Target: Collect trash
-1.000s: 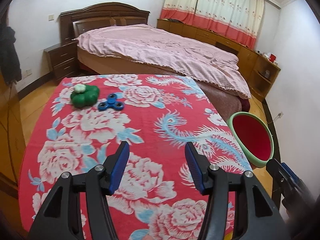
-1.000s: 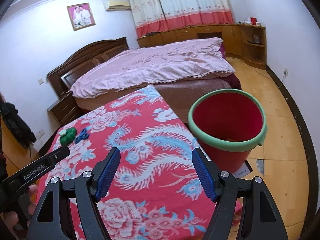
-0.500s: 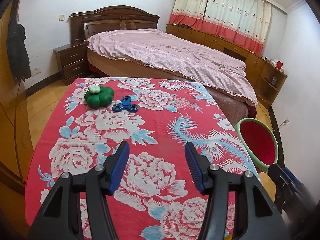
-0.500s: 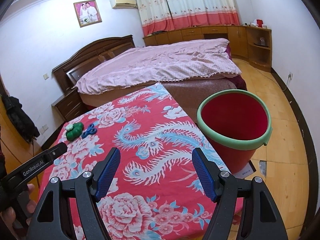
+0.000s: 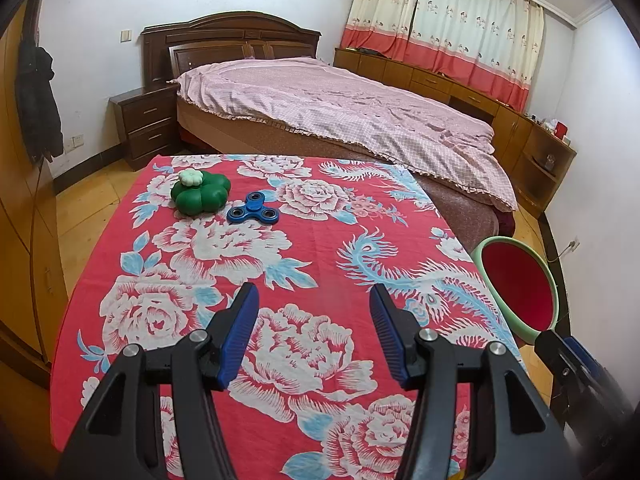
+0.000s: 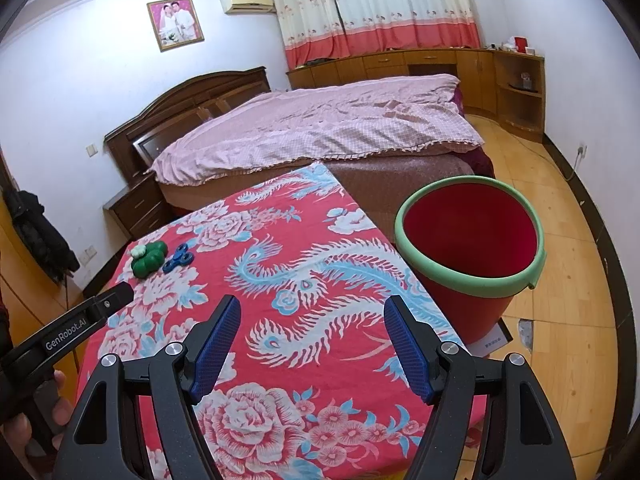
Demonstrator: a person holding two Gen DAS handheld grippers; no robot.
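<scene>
Both grippers, left gripper [image 5: 314, 336] and right gripper [image 6: 312, 346], hover jaws apart and empty; green toy [image 5: 200, 197] and blue spinner [image 5: 253, 211] lie ahead uncollected, bucket [image 6: 470, 276] beside the right gripper.

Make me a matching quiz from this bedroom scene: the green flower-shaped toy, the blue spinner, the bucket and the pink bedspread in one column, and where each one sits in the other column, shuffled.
Things:
1. green flower-shaped toy
2. blue spinner
3. bucket
4. pink bedspread

Places:
A. on the floor beside the table's right edge
B. spread over the bed beyond the table
C. at the far left corner of the tablecloth, a small white flower piece on top
D. on the tablecloth just right of the green toy

Pairs: 1-C, 2-D, 3-A, 4-B
</scene>
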